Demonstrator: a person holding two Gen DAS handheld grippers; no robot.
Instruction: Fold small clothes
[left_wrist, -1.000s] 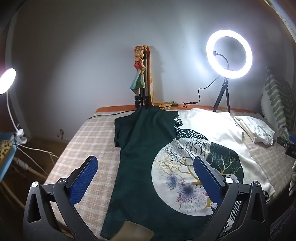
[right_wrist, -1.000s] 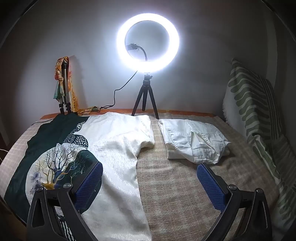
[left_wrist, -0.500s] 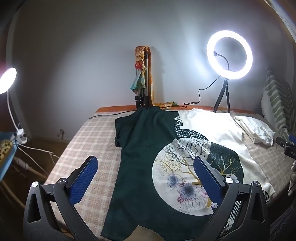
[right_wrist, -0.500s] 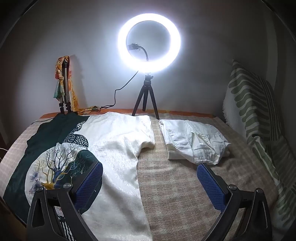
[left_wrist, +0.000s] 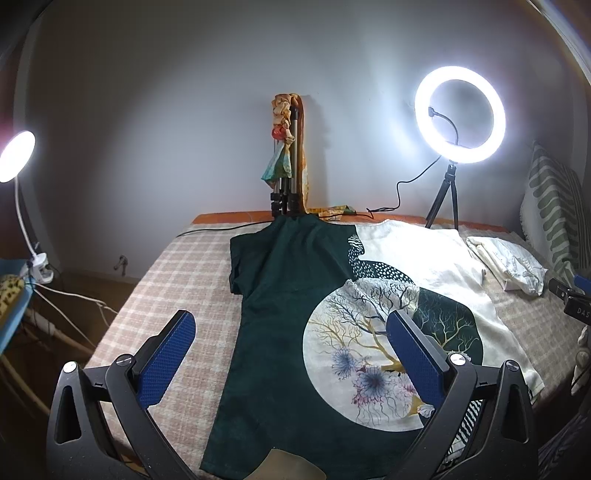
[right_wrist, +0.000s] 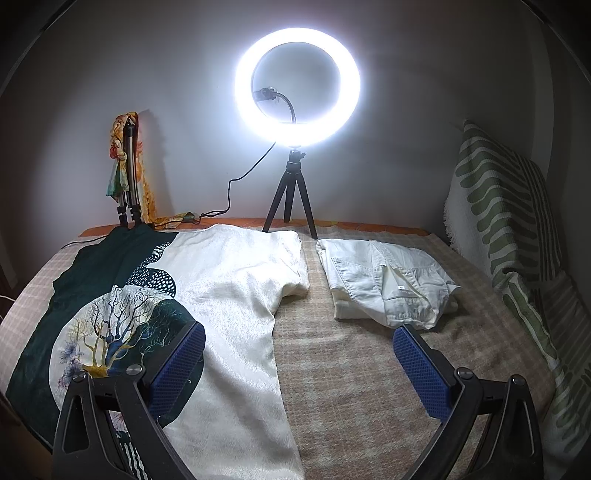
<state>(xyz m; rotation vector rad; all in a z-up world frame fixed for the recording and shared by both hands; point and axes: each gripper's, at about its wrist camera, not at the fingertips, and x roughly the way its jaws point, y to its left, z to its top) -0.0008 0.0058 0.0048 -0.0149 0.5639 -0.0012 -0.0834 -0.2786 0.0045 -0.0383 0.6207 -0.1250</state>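
Where checked bedding (right_wrist: 354, 369) covers the bed: green-and-cream T-shirt (left_wrist: 314, 314) spread flat, tree print up. Just beside its cream sleeve, folded white garment (right_wrist: 384, 284). Against the grey wall (left_wrist: 166, 129), lit ring light (right_wrist: 297, 75) on a small tripod, and a folded tripod (left_wrist: 286, 177) draped with a scarf. At far left, clip lamp (left_wrist: 14, 155). Left gripper (left_wrist: 291, 350) and right gripper (right_wrist: 299, 362) both spread wide above the bed, pinching nothing.

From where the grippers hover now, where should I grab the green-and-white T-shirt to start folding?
Probably the sleeves: the T-shirt lies flat. Left gripper takes the green sleeve's outer edge from its side; right gripper takes the white sleeve from the bare blanket side.
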